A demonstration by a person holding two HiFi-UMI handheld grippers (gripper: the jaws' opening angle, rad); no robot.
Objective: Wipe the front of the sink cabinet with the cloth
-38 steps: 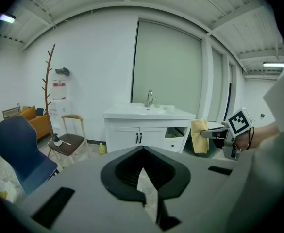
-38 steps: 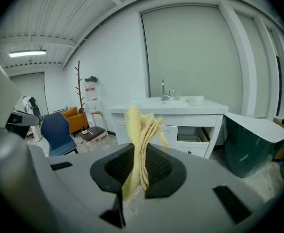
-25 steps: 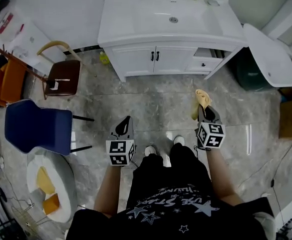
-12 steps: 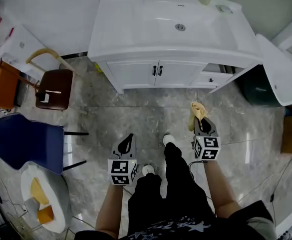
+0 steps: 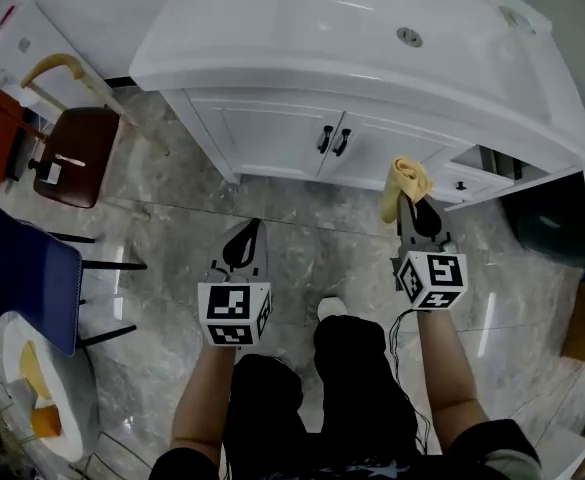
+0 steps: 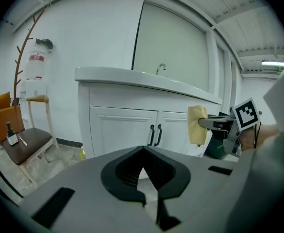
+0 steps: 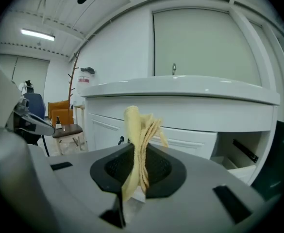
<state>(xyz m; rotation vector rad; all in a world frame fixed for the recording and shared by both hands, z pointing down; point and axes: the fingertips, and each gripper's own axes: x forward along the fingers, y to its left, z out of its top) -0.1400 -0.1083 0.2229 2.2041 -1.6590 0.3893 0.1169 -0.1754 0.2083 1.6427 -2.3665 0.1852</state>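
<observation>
**Cloth [image 5: 407,180] clamped in right gripper [image 5: 418,211], facing sink cabinet [image 5: 292,136]**

Head view. Shows both grippers held out over the grey marble floor [image 5: 172,238], pointing toward the white cabinet. Places the left gripper [image 5: 250,230] at left, tapered to a closed point and carrying nothing. Places the right gripper at right, pinching the yellow cloth, which is bunched and stands up past the jaw tips. Locates the cloth before the right-hand door, just beside the open drawer [image 5: 467,183] and right of the paired black handles [image 5: 333,140]. Includes a brown chair [image 5: 77,153] and a blue chair [image 5: 17,268], well apart at left.

Left gripper view. Shows the left gripper [image 6: 142,154] with jaws pressed together at the tips, nothing between them. Looks across at the cabinet front [image 6: 122,130], doors shut, handles [image 6: 155,135] at centre. Catches the cloth [image 6: 197,125] at right, hanging folded from the right gripper [image 6: 207,124], level with the upper part of the doors. Cannot confirm contact between cloth and door from this angle.

Right gripper view. Shows the right gripper [image 7: 138,165] with jaws closed on the cloth [image 7: 138,130], one end rising above the jaws, the other trailing below. Frames the cabinet front [image 7: 180,136] behind the cloth, seemingly apart from it, with the drawer [image 7: 236,154] pulled out at right.
</observation>
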